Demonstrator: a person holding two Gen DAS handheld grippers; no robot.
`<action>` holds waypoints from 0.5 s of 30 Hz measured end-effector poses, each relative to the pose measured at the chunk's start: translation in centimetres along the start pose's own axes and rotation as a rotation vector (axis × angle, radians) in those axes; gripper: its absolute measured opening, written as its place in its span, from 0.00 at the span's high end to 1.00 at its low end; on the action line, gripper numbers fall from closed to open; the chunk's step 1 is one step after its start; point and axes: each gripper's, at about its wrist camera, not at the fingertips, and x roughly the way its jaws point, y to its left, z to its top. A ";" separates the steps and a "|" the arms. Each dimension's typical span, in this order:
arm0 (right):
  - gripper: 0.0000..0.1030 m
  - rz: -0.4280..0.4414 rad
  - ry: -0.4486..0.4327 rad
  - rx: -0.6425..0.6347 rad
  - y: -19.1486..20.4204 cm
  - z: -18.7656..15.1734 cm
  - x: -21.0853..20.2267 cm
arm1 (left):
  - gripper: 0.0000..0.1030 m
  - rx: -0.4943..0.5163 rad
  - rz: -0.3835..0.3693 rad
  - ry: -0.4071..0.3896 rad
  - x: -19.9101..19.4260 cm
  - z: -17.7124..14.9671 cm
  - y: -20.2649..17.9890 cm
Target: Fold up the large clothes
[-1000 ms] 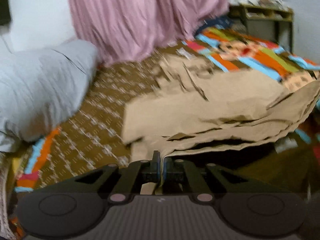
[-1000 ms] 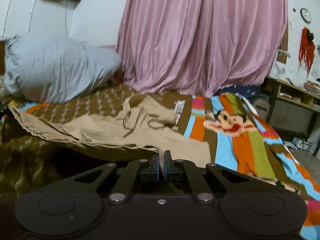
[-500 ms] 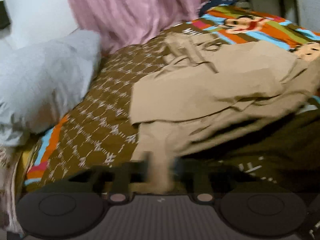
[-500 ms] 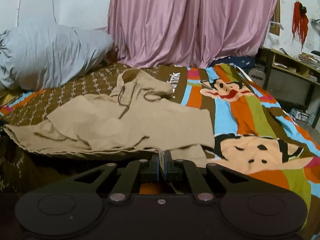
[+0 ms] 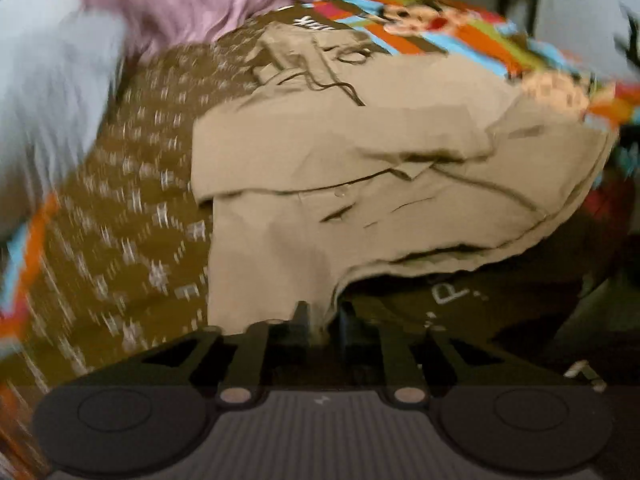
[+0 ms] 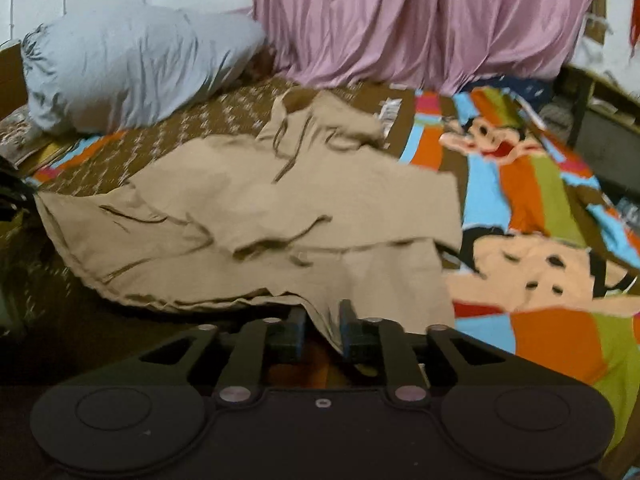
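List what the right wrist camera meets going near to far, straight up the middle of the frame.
right gripper → tan garment → brown patterned bedspread → pink curtain

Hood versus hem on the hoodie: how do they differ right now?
The hood lies bunched on the bedsheet at the far side, near the curtain. The hem is nearest, with dark shadow under it, and runs between the open fingers of the right gripper. The hood has dark drawstrings; the hem is a plain stitched edge. Both are the same tan cloth.
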 end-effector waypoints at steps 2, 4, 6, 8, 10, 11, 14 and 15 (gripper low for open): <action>0.57 0.024 0.000 0.031 -1.1 0.2 -1.4 | 0.35 -0.083 -0.016 -0.028 -1.2 -0.5 1.9; 0.45 0.031 -0.015 0.043 -2.4 0.9 -3.0 | 0.28 -0.169 -0.006 -0.069 -2.3 -0.2 3.7; 0.38 0.014 -0.041 0.040 -3.6 2.1 -4.1 | 0.22 -0.241 0.007 -0.117 -2.5 1.1 5.5; 0.29 -0.005 -0.080 0.038 -4.8 3.9 -4.3 | 0.06 -0.298 0.045 -0.174 -2.0 3.3 6.9; 0.21 -0.018 -0.122 0.043 -6.0 6.0 -3.1 | 0.01 -0.331 0.081 -0.216 -0.7 6.3 7.8; 0.17 -0.025 -0.138 0.045 -6.5 7.4 -2.0 | 0.00 -0.327 0.080 -0.238 0.0 8.1 8.1; 0.07 -0.026 -0.178 0.069 -7.7 11.3 2.3 | 0.00 -0.280 0.094 -0.286 3.1 13.6 8.5; 0.06 -0.012 -0.179 0.084 -8.3 12.5 4.0 | 0.00 -0.258 0.101 -0.293 4.5 15.6 8.5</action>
